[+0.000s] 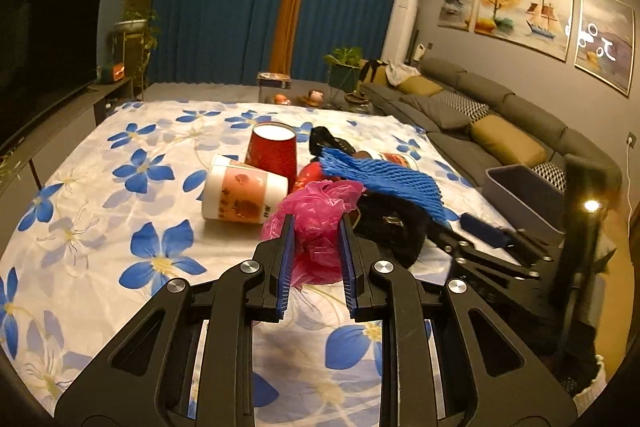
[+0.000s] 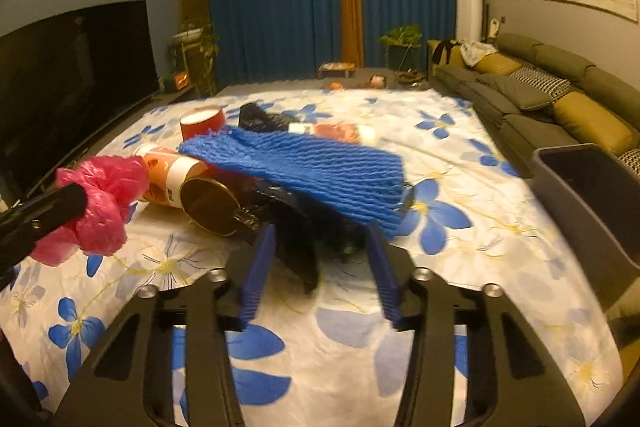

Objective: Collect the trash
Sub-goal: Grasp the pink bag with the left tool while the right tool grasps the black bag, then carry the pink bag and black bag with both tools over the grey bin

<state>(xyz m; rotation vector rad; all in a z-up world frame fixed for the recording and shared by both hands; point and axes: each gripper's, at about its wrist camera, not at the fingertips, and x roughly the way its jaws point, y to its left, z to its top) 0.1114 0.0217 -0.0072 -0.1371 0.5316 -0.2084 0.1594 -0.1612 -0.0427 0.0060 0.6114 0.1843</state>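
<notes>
The floral tablecloth (image 1: 120, 147) covers the whole table, and the trash lies in one heap near its middle. The grey bin (image 2: 592, 195) stands at the right edge of the cloth, well apart from the heap. On top of the heap lies the blue foam net (image 2: 320, 171), over a black bag (image 1: 392, 227). Left of the net, a white cup (image 1: 244, 191) lies on its side, touching the red cup (image 1: 272, 149) behind it. The left gripper (image 1: 316, 227) is clamped on the pink plastic bag (image 1: 316, 215), beside the white cup. The right gripper (image 2: 320, 235) has its jaws apart, around the black bag, just under the net.
</notes>
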